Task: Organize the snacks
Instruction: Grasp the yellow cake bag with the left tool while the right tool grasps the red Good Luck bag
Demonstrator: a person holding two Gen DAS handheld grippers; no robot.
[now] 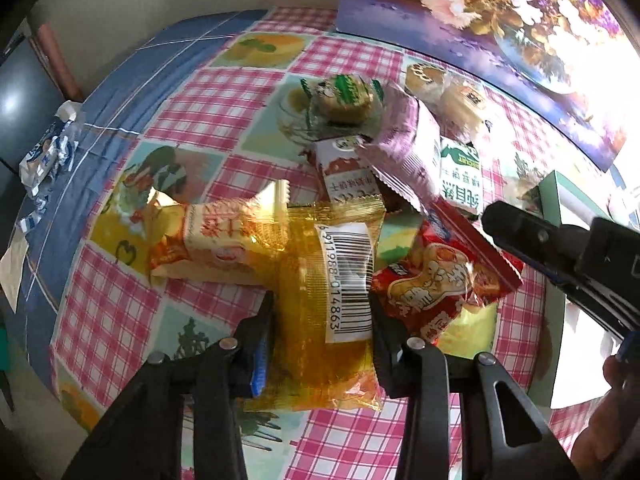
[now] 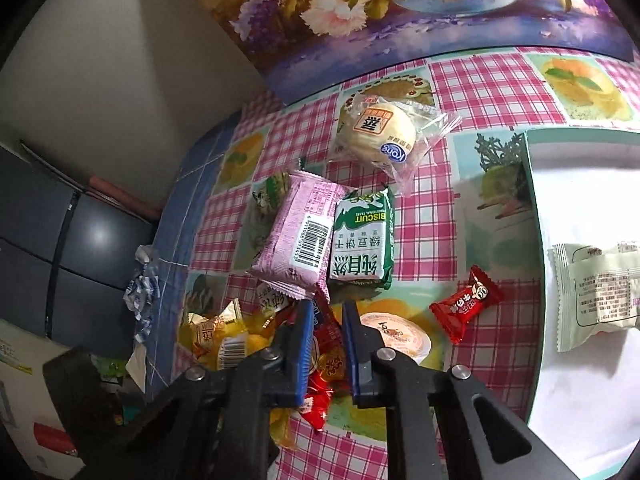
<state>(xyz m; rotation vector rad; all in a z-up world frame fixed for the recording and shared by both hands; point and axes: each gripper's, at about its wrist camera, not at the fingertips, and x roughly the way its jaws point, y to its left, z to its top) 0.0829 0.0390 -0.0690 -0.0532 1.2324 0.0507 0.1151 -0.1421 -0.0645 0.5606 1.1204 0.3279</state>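
Note:
My left gripper (image 1: 322,312) is shut on a yellow snack packet (image 1: 332,300) with a barcode label, just above the checked tablecloth. Beside it lie an orange-white packet (image 1: 216,244) and a red peanut packet (image 1: 432,284). My right gripper (image 2: 324,320) has its jaws close on both sides of the red packet (image 2: 324,344); contact is unclear. Ahead lie a pink packet (image 2: 300,232), a green biscuit packet (image 2: 362,240), a round bun (image 2: 380,132) and a small red candy (image 2: 466,304). The right gripper also shows in the left wrist view (image 1: 532,240).
A white tray with a green rim (image 2: 532,240) stands at the right and holds a pale packet (image 2: 596,296). A flower picture (image 2: 400,8) leans at the table's back. Crumpled wrappers (image 1: 48,152) lie at the left edge. A round lidded cup (image 2: 394,336) sits by my right finger.

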